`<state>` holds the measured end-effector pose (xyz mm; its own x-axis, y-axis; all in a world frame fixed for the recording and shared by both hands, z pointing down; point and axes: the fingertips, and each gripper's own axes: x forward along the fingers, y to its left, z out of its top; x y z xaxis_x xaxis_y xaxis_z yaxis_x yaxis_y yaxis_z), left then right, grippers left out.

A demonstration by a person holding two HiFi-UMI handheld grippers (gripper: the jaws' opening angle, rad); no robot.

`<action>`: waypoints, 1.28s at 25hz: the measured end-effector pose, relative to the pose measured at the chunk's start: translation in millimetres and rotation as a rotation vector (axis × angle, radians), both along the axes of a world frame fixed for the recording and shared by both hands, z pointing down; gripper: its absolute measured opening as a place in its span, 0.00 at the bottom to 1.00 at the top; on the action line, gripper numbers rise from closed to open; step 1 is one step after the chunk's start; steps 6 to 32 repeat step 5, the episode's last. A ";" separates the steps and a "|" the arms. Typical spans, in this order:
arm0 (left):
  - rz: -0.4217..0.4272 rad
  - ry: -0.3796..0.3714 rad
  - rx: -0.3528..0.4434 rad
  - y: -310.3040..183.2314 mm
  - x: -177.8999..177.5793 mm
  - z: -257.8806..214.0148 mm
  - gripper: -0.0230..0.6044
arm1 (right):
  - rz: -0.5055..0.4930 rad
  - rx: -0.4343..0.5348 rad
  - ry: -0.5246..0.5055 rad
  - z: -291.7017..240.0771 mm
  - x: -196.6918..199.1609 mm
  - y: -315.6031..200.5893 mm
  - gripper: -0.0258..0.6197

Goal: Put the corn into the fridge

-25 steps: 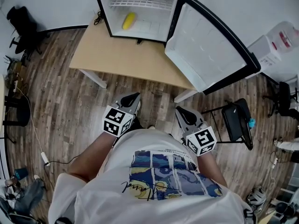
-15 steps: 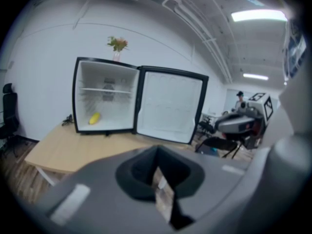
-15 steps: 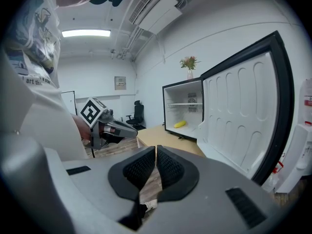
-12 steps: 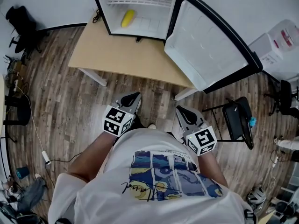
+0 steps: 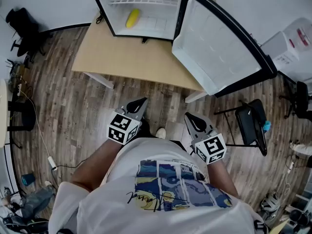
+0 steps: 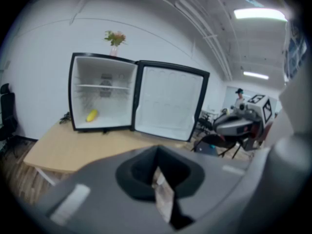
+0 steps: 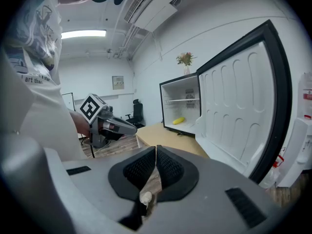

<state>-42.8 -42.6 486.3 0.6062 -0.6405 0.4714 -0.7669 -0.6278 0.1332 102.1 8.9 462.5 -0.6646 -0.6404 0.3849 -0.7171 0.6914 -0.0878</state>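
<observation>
Already oblong yellow corn (image 5: 132, 18) in boxy fridge (image 5: 157, 11); L gripper (image 5: 140, 103), R gripper (image 5: 191, 118) closed.

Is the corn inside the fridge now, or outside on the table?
Inside. The yellow corn lies on the bottom of the fridge, at its left side; the fridge door stands wide open.

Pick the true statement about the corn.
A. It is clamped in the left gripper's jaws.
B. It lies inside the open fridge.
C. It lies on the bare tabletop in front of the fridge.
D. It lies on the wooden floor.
B: the corn lies on the bottom of the open fridge, which stands on the table.
</observation>
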 end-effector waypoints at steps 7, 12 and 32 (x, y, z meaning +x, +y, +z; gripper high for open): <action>0.011 0.006 -0.002 -5.7 4.1 -2.9 0.05 | -0.035 -0.002 0.022 2.4 -5.7 -6.5 0.06; 0.011 0.006 -0.002 -5.7 4.1 -2.9 0.05 | -0.035 -0.002 0.022 2.4 -5.7 -6.5 0.06; 0.011 0.006 -0.002 -5.7 4.1 -2.9 0.05 | -0.035 -0.002 0.022 2.4 -5.7 -6.5 0.06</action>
